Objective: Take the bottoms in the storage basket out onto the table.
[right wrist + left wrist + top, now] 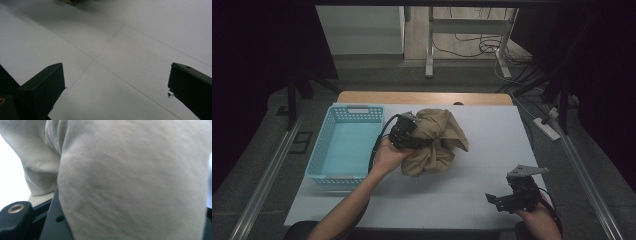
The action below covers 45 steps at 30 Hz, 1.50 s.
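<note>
Seen from the high view, a person's left hand comes up from the bottom edge toward the middle of the frame, carrying the left gripper. Its claw is clamped on a bunched tan cloth — the bundle sits at the centre of the picture on the white table, just right of a light blue basket that stands in the left half. In the left gripper view the cloth presses right up against the camera, with parts of the black gripper body at the lower left; the jaw tips are buried in the fabric.

At the lower right of the high view, the right gripper rests low over the table, well apart from the cloth. In the right gripper view its two black jaws stand wide apart — bare white table lies between them, and nothing is held.
</note>
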### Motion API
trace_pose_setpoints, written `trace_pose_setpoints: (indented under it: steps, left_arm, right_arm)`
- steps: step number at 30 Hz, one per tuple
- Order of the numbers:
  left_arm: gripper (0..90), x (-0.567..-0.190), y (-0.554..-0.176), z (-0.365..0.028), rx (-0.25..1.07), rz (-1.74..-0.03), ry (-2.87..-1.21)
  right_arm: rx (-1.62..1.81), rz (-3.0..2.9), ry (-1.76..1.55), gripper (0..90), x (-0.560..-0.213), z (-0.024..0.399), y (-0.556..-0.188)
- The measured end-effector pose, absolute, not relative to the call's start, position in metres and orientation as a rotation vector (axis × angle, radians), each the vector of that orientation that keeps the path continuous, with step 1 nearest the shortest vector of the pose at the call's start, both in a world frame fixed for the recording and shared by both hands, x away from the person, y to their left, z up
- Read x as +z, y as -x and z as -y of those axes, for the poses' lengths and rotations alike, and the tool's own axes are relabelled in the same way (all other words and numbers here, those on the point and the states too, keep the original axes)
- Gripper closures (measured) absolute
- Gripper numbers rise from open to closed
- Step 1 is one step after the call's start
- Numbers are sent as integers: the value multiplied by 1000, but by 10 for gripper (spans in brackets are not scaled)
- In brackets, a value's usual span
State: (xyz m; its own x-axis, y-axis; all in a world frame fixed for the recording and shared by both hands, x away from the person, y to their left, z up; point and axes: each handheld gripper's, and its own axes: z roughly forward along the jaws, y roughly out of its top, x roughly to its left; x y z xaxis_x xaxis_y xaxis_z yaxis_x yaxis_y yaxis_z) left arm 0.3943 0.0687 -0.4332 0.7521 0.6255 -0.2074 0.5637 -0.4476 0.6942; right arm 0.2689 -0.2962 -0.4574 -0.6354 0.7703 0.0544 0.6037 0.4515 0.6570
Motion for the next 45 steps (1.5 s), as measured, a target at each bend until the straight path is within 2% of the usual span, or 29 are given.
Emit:
trace_pose_setpoints:
  steps: [9,22,33,37,45]
  left_arm:
    - [529,-451,-401,-66,75,-891,-2199]
    - [479,-476,-403,-49,126,-878,-2299]
    - [332,-499,-404,-39,104,-917,-2367]
    - [223,-508,-406,-38,63,-945,-2383]
    - [163,-508,-408,-39,27,-925,-2369]
  right_arm:
    - [958,-2454,-1189,9,-458,296,-269]
    - [952,-2461,-1190,9,-458,296,-269]
    - [946,-2466,-1185,9,-458,295,-269]
    - [934,-2475,-1183,9,-458,295,-270]
    - [935,-2475,-1182,9,-458,295,-269]
